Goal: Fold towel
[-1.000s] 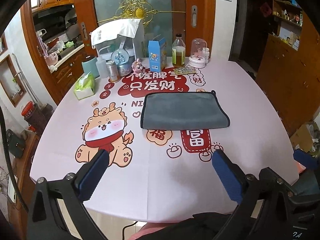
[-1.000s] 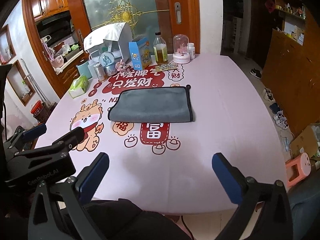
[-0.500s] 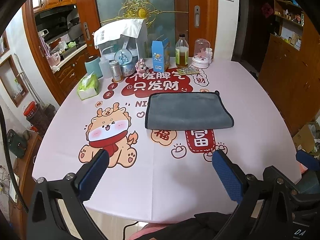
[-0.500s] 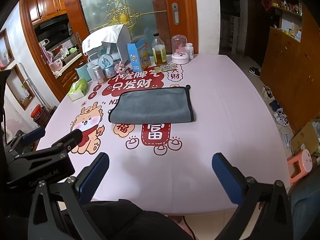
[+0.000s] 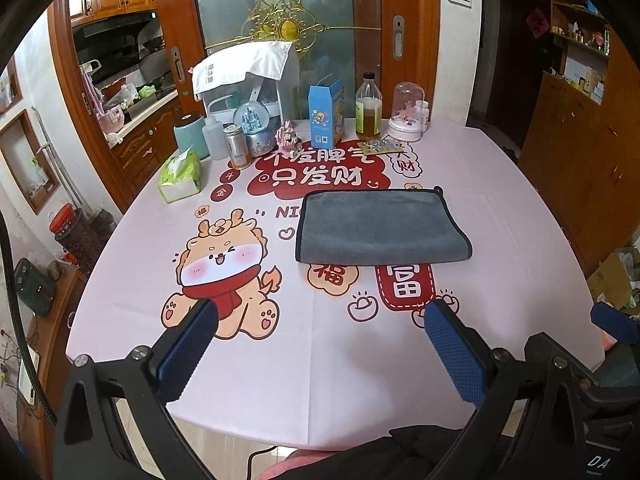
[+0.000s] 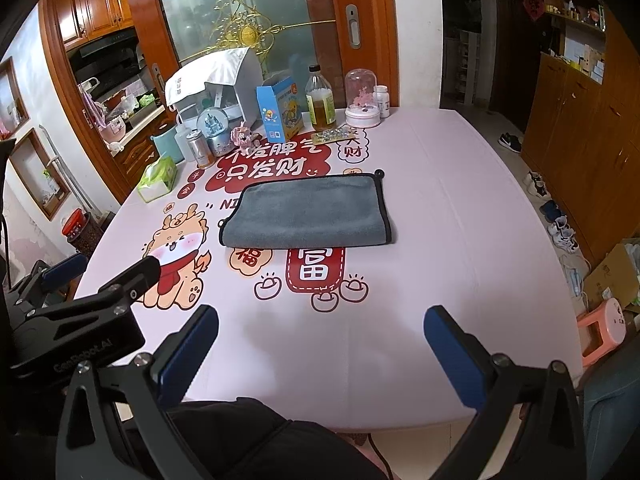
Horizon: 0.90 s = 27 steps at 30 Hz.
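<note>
A grey towel [image 5: 380,226] with a black edge lies folded flat in the middle of the pink printed tablecloth [image 5: 320,360]. It also shows in the right wrist view [image 6: 310,212]. My left gripper [image 5: 320,320] is open and empty, held above the table's near edge, well short of the towel. My right gripper [image 6: 320,320] is open and empty too, near the front edge. The left gripper's body shows at the left of the right wrist view [image 6: 80,320].
At the table's far side stand a tissue pack [image 5: 180,176], a teal cup [image 5: 190,134], a tin [image 5: 238,146], a snow globe [image 5: 254,126], a blue box [image 5: 326,118], an oil bottle [image 5: 368,108] and a glass dome [image 5: 406,114]. A pink stool [image 6: 604,328] stands on the floor at right.
Both grippers have drawn back and risen a little from the table; the towel looks slightly farther away. The towel has not moved. Both grippers stay open.
</note>
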Motion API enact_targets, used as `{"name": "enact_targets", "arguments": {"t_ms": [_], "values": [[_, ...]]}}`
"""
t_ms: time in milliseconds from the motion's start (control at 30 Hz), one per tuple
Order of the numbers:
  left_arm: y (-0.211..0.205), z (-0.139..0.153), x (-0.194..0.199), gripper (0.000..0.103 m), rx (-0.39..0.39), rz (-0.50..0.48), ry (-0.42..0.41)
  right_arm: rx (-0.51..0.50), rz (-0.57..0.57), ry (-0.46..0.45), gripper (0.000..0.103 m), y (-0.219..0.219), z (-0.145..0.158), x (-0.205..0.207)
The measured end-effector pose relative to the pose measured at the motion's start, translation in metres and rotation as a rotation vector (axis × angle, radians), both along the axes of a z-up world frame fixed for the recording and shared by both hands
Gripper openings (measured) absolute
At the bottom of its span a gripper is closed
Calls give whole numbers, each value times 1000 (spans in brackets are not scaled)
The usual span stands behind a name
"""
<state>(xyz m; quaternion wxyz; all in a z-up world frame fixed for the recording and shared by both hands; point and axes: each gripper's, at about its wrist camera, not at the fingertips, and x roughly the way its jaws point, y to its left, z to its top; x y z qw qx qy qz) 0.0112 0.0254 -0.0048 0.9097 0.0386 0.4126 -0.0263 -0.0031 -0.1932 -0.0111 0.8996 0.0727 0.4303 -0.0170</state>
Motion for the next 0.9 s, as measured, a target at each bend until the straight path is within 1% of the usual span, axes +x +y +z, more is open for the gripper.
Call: {"name": "enact_targets", "arguments": {"t_ms": [900], "values": [[-1,3,5,102,4,5,7,3,-7,14,103,0,-5,3]]}}
